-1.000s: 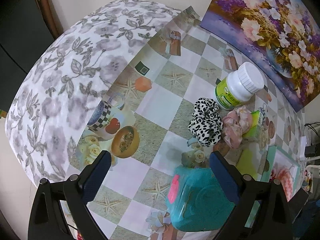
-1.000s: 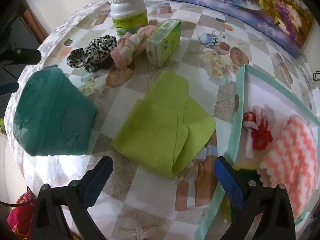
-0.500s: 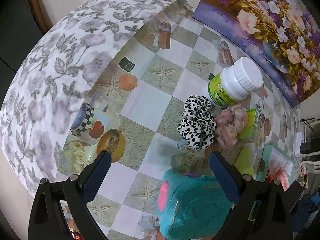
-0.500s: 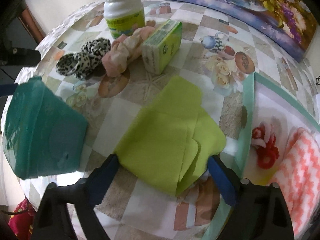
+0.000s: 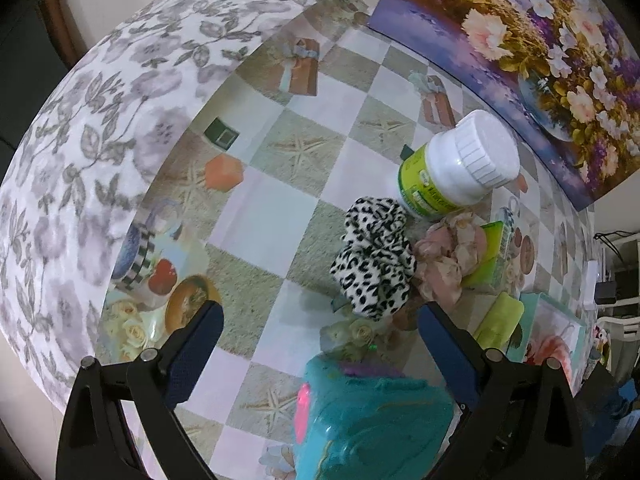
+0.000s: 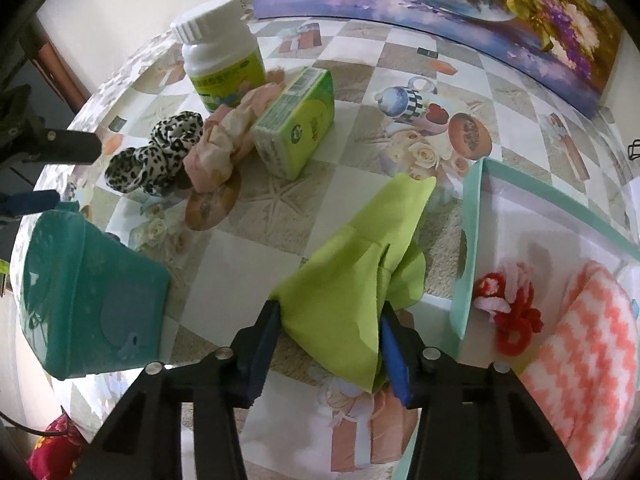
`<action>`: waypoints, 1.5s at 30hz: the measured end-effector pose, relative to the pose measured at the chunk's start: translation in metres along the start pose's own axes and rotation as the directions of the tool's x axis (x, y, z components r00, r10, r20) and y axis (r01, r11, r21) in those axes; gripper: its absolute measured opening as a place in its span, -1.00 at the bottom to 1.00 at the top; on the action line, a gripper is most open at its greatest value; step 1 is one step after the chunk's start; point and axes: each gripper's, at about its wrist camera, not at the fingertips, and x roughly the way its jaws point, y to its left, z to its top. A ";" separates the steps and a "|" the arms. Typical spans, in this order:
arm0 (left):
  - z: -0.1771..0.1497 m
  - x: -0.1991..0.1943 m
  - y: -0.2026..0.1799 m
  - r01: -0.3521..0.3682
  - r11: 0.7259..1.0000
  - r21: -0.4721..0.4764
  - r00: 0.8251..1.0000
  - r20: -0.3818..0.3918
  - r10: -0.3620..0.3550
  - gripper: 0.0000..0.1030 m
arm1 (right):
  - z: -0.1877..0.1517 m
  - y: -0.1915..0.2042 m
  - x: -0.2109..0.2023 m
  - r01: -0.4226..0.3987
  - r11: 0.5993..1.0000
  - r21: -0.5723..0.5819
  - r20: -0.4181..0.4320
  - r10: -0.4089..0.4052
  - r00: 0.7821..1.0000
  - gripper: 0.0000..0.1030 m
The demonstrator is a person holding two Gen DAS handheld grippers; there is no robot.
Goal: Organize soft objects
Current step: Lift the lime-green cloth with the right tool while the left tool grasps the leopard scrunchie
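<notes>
Right gripper (image 6: 330,320) jaws just closed onto one lime-green folded cloth (image 6: 360,272). Left gripper (image 5: 320,344) spread wide, empty. Two fabric scrunchies: one leopard-print (image 6: 154,158), one pink (image 6: 224,144).

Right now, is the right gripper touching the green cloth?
Touching. The right wrist view shows the right gripper, whose jaws have just been closing, with both pads pressed against the bunched edge of the green cloth.
</notes>
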 end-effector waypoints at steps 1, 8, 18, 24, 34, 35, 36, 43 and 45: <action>0.003 0.001 -0.003 -0.002 1.000 0.013 1.000 0.000 0.002 0.81 | 0.000 -0.004 0.000 -0.003 1.000 0.002 0.001 0.003 1.000 -0.02; 0.024 0.018 -0.015 0.019 0.997 0.077 0.997 -0.072 -0.013 0.42 | -0.004 -0.016 -0.010 -0.012 1.000 0.001 0.001 0.012 1.000 -0.07; 0.037 0.050 -0.018 0.089 0.993 0.079 0.983 -0.170 -0.074 -0.17 | 0.001 -0.020 -0.011 -0.030 0.999 0.016 0.005 0.030 1.000 -0.25; 0.037 0.055 -0.019 0.119 0.990 0.075 0.978 -0.181 -0.103 -0.60 | -0.001 -0.022 -0.013 -0.038 0.999 0.020 0.009 0.037 0.999 -0.31; 0.015 0.017 -0.012 0.105 0.994 -0.013 0.994 -0.035 -0.105 -0.68 | -0.003 -0.030 -0.026 -0.085 0.995 0.044 0.033 0.084 0.996 -0.50; 0.012 0.011 -0.012 0.107 0.994 -0.023 0.994 -0.014 -0.107 -0.68 | -0.002 -0.030 -0.027 -0.089 0.995 0.044 0.033 0.088 0.996 -0.51; 0.010 0.005 -0.012 0.112 0.993 -0.034 0.994 0.006 -0.112 -0.68 | -0.003 -0.030 -0.028 -0.094 0.995 0.047 0.033 0.092 0.995 -0.54; -0.013 -0.041 -0.008 0.142 0.986 -0.085 0.983 0.131 -0.130 -0.68 | -0.009 -0.032 -0.035 -0.133 0.989 0.069 0.048 0.130 0.990 -0.70; -0.016 -0.051 -0.009 0.156 0.982 -0.104 0.979 0.152 -0.139 -0.68 | -0.011 -0.030 -0.037 -0.132 0.989 0.063 0.058 0.128 0.990 -0.72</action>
